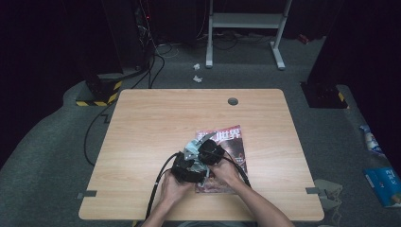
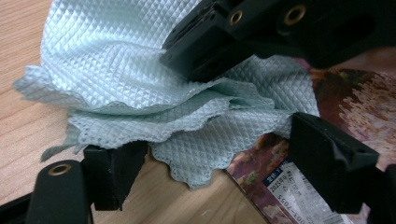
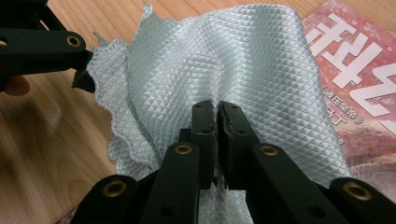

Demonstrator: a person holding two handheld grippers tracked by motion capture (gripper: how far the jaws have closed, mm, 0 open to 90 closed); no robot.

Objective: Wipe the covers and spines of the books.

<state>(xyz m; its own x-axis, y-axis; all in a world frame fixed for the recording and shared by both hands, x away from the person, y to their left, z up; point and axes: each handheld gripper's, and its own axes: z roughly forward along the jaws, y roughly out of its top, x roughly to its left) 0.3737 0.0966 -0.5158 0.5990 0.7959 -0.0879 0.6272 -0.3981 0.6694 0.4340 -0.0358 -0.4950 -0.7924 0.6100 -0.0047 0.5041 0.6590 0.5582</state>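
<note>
The right claw point(image 3: 217, 140) is clamped on the pale cloth point(image 3: 224, 60) over the magazine point(image 3: 355, 70). The left claw point(image 2: 205, 158) gapes around the cloth's edge, gripping nothing. A tug could slip the thin fabric free, or drag the magazine along the desk point(image 1: 156, 118).

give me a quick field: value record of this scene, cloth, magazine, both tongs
surface: wooden table
cloth: pale blue-green quilted cloth, bunched in folds, lifted between the two tongs
magazine: magazine with a reddish cover, flat on the table, partly under the cloth
right tongs: right tongs shut, jaws pinching a fold of the cloth
left tongs: left tongs open, jaws spread either side of the cloth's lower scalloped edge
hands: both hands close together near the table's front edge, over the magazine
</note>
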